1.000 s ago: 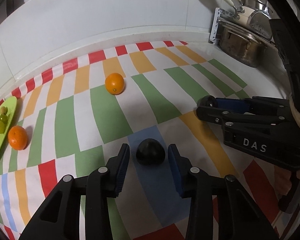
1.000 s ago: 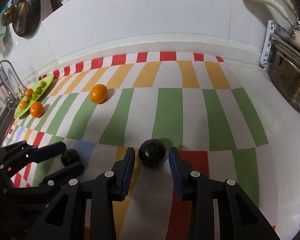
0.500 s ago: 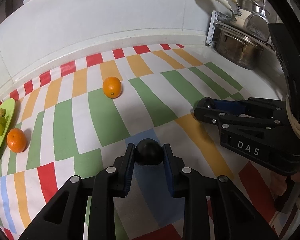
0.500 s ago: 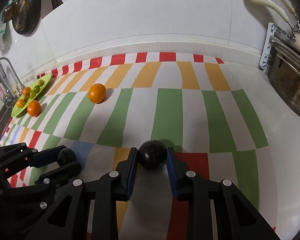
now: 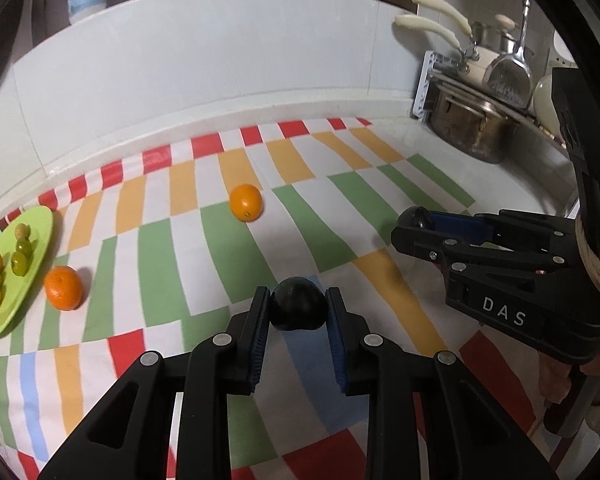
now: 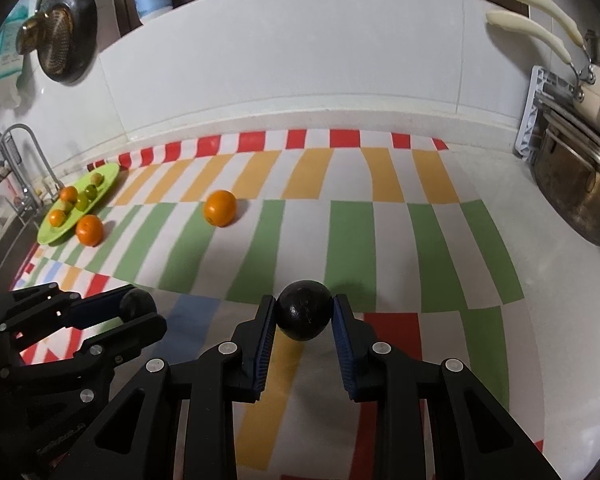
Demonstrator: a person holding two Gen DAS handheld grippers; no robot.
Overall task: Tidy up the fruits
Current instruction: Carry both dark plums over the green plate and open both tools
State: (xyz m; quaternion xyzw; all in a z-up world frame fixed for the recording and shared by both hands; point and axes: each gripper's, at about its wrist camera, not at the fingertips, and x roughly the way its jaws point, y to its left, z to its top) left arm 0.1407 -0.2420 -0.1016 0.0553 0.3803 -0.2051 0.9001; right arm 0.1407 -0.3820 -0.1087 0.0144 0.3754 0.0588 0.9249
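Two dark fruits, one clamped in each pair of tongs above the striped cloth.

Left tongs (image 5: 298, 312) are clenched on a dark round fruit (image 5: 298, 309), blue pads pressing both its sides; right tongs (image 6: 305, 318) grip a second dark fruit (image 6: 305, 316) the same way. In the left wrist view the right tongs sit at about three o'clock, their fruit showing at the tip. In the right wrist view, one orange (image 6: 219, 208) lies alone on the checked cloth (image 6: 348, 240) at about eleven o'clock of the held fruit. Another orange (image 6: 89, 230) rests just beside the green plate (image 6: 107, 174) farther out at ten o'clock; the plate carries small orange and green fruits. A steel pot (image 6: 576, 196) stands on the worktop (image 6: 560, 280) at two o'clock, near the white wall.
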